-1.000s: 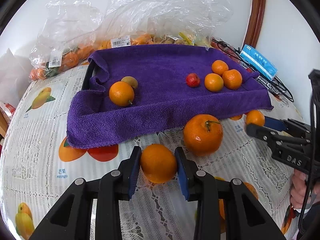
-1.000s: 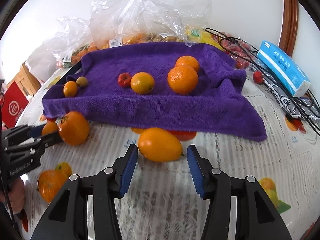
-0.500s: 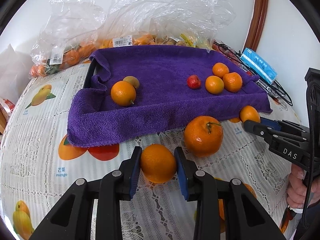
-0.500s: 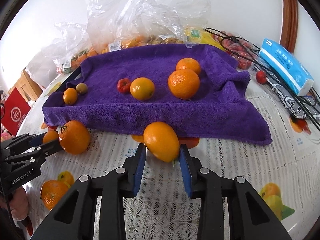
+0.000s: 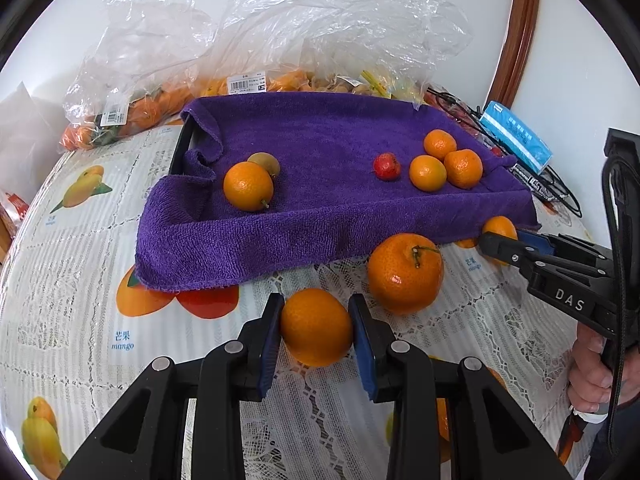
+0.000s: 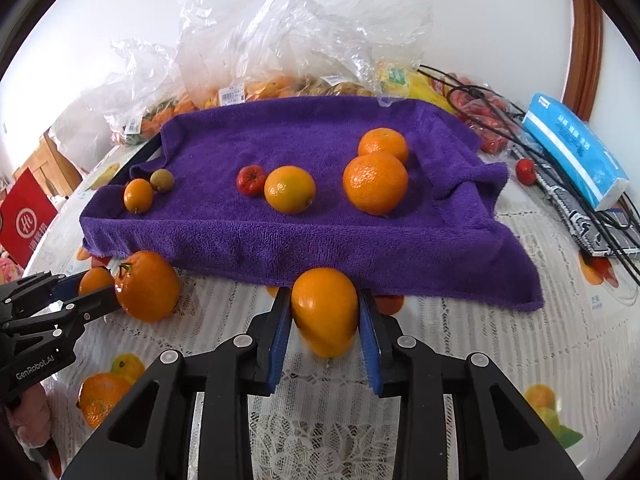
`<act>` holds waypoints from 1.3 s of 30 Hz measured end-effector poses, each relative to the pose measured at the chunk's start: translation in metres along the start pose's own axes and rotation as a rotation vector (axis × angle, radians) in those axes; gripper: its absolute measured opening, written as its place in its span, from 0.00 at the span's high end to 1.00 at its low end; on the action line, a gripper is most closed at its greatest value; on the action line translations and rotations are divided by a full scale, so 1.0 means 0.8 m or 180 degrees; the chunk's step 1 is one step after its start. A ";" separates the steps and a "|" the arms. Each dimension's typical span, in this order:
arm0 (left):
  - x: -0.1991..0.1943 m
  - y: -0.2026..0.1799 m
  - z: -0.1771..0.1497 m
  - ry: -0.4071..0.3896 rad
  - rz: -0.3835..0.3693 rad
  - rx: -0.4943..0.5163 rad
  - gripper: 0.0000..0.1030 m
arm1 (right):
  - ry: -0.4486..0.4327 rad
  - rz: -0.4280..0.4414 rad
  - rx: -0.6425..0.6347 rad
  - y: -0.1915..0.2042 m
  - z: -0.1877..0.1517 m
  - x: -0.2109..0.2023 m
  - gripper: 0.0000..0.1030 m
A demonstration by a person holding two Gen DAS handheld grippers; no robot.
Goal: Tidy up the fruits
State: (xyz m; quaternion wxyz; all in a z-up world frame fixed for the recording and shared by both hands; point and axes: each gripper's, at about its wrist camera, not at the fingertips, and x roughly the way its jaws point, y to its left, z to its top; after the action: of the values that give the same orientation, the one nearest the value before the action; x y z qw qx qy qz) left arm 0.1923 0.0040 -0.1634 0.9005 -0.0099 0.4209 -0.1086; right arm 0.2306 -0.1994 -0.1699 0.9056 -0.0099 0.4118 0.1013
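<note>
A purple towel (image 5: 320, 208) covers a tray and holds several oranges, a small red fruit (image 5: 386, 166) and a brownish fruit (image 5: 264, 162). My left gripper (image 5: 316, 326) is shut on a small orange (image 5: 316, 326) in front of the towel. A larger stemmed orange (image 5: 404, 274) sits on the tablecloth just to its right. My right gripper (image 6: 325, 318) is shut on an oval orange fruit (image 6: 325, 314) at the towel's front edge (image 6: 360, 256). It also shows in the left wrist view (image 5: 500, 236), and the left gripper shows in the right wrist view (image 6: 96, 284).
Clear plastic bags of fruit (image 5: 280, 60) line the back wall. A blue tissue pack (image 6: 576, 156), black cables (image 6: 500, 120) and a small red fruit (image 6: 525, 171) lie to the right. A red box (image 6: 24, 216) stands at the far left. The fruit-print lace tablecloth (image 5: 80, 320) covers the table.
My right gripper closed on the oval orange fruit and lifted it toward the towel's edge. My left gripper tightened on the small orange and raised it slightly.
</note>
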 end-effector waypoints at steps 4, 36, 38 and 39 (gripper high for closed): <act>-0.011 0.000 0.000 -0.0057 0.0018 0.0005 0.70 | -0.0090 -0.0008 0.0048 -0.003 0.002 -0.021 0.68; -0.043 0.005 0.028 -0.0270 -0.0165 -0.0281 0.69 | -0.0045 0.0148 0.0115 -0.017 -0.027 -0.038 0.64; -0.042 0.002 0.029 -0.0261 -0.0156 -0.0267 0.69 | -0.0045 0.0174 0.0068 -0.009 -0.027 -0.036 0.64; -0.042 0.001 0.029 -0.0257 -0.0156 -0.0252 0.69 | -0.0055 0.0166 0.0046 -0.005 -0.027 -0.036 0.64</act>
State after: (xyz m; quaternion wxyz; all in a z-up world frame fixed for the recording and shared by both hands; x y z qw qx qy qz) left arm 0.1890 0.0102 -0.1230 0.9127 -0.0602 0.3879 -0.1133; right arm 0.1968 -0.2107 -0.1631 0.9062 0.0083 0.4048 0.1220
